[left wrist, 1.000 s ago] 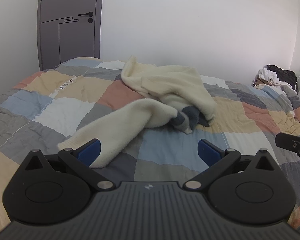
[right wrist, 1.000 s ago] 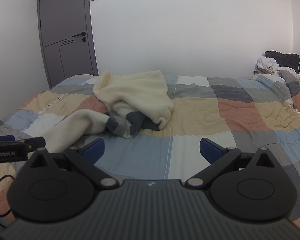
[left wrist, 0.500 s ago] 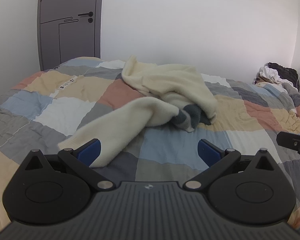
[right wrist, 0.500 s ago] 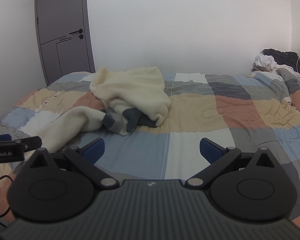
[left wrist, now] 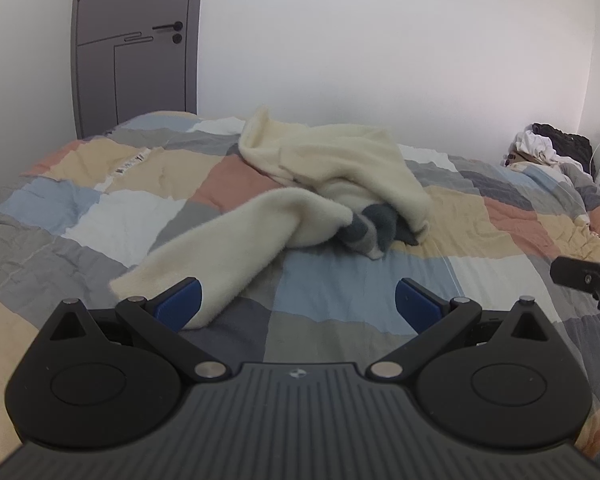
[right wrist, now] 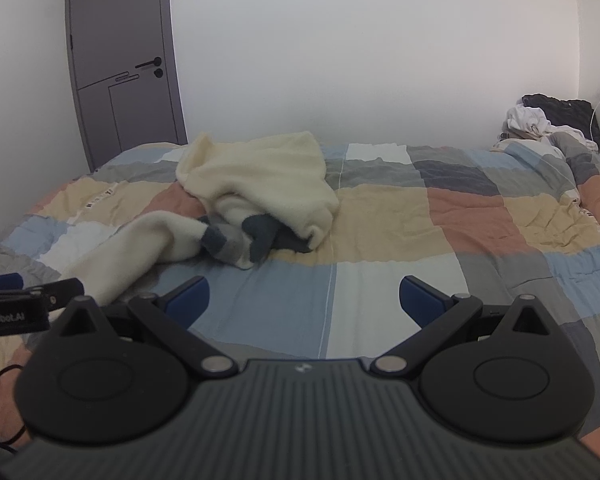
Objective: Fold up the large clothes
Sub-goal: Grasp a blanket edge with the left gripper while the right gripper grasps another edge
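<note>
From the left wrist view, the left gripper is held low over a bed covered in a patchwork quilt of blue, grey, tan, white and salmon squares, its two blue-tipped fingers spread wide apart and holding nothing. A large cream fleece garment with a grey-and-dark striped part lies crumpled in the middle of the bed, ahead of the fingers; one long cream sleeve trails toward the camera, and its end lies just behind the left-hand fingertip, whether touching cannot be told. The space between the fingers shows only quilt. At the right edge the tip of the right gripper pokes into view. A grey door stands in the back left corner, and a heap of dark and white clothing sits at the far right. From the right wrist view, the right gripper also hovers with its fingers wide open and empty over bare quilt. The garment lies ahead and to the left, well apart from these fingers, its sleeve running toward the left gripper at the left edge. The door and the clothing heap stand beyond.
</note>
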`<state>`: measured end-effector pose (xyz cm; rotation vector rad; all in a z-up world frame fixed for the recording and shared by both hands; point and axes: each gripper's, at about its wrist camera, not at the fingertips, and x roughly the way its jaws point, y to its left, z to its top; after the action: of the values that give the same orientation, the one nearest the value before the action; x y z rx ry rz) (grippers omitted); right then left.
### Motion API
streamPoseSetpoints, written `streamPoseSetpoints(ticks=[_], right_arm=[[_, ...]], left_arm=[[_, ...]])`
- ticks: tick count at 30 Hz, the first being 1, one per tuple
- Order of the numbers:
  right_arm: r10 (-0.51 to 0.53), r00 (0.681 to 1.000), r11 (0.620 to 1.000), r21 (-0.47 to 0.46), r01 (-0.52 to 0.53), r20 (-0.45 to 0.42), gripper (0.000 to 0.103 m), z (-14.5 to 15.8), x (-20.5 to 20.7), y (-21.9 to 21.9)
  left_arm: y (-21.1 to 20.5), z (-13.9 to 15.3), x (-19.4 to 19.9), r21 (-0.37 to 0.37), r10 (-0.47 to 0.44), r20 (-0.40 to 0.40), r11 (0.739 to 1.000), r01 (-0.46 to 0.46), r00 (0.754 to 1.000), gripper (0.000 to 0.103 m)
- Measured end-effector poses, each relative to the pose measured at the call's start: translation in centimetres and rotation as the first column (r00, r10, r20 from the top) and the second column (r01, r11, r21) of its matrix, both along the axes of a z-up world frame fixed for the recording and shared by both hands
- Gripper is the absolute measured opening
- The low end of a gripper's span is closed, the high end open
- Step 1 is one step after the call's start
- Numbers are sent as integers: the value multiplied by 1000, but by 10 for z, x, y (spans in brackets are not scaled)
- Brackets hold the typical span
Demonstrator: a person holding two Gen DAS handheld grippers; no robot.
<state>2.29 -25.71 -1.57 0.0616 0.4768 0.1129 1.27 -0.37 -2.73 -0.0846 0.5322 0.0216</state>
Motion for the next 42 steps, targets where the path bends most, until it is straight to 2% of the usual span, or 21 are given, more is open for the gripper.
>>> streamPoseSetpoints(ticks=[3,7,12,16,22,24,26,32,34,38,40,42], right_arm=[[-23,1000,1000,-7,23,10,103,1,0,0],[-10,1000,998,57,10,14,103,6,2,-3],[0,1000,989,145,0,-1,103,24,25,-10],[41,999,962,271,-38,-3,103,46,51,-20],[78,996,957,282,-62,-45,103,56,117,3],[79,995,963,263,-62,-57,103,49,142,14],[60,996,976,216,-43,-72,103,37,165,26],[70,992,990,128,-57,-102,103,-23,220,48],[77,991,994,89,-67,-112,103,-43,232,53],[70,986,997,42,-64,-152,89,-73,254,56],[43,988,998,44,-37,-149,88,-82,261,53],[12,992,999,31,-8,-125,78,-88,267,50]], left_arm=[[-2,-4,3,-2,-10,-15,1000,10,1000,103],[-3,-4,16,-19,-53,-43,998,52,998,103],[-6,9,41,43,-70,-40,996,72,997,103],[5,15,75,36,-49,-69,998,52,996,103],[25,-9,137,23,-15,-166,1000,19,986,103],[33,-22,151,10,-17,-182,1000,19,983,103],[39,-33,160,20,6,-167,1000,-2,986,103],[53,-64,185,18,15,-141,1000,-12,990,103],[53,-74,192,45,20,-131,999,-14,991,103],[54,-82,194,75,56,-57,996,-52,997,103],[55,-84,193,64,57,-34,996,-55,998,103],[56,-87,195,56,59,-27,997,-58,998,99]])
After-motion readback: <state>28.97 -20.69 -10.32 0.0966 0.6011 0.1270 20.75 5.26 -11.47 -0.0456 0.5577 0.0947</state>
